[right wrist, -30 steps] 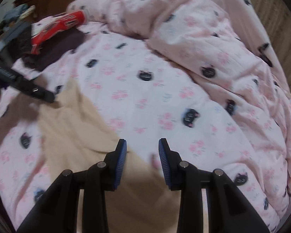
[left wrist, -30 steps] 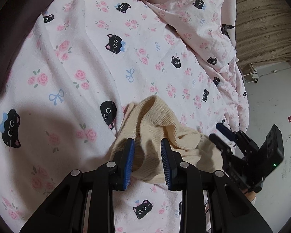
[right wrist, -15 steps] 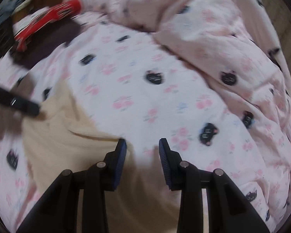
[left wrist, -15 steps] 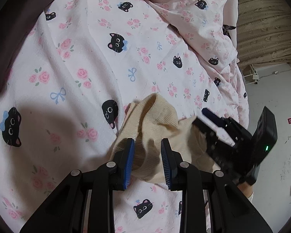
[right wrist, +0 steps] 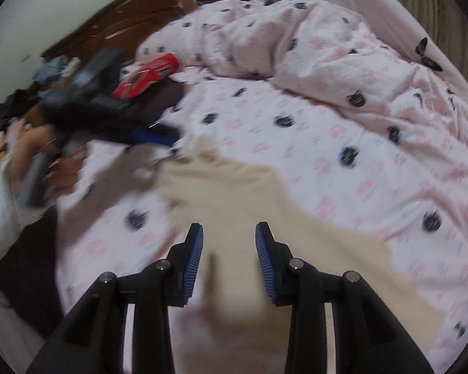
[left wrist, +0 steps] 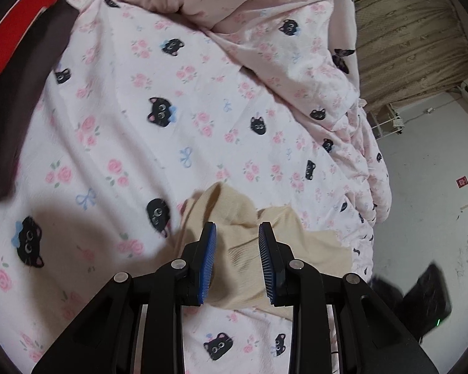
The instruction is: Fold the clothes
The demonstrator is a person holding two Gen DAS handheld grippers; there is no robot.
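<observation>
Cream top (left wrist: 234,249) lying on bed (left wrist: 124,124), bunched under left gripper (left wrist: 237,261), fingers spread, not pinching. Right gripper (right wrist: 229,258) likewise spread above cloth. Risk: closing blind, catching sheet too, dragging fold askew.

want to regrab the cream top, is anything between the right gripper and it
Nothing visible does. The right gripper hangs directly over the cream garment, jaws apart, with only bare fabric below. The left gripper sits off at its far corner.
</observation>
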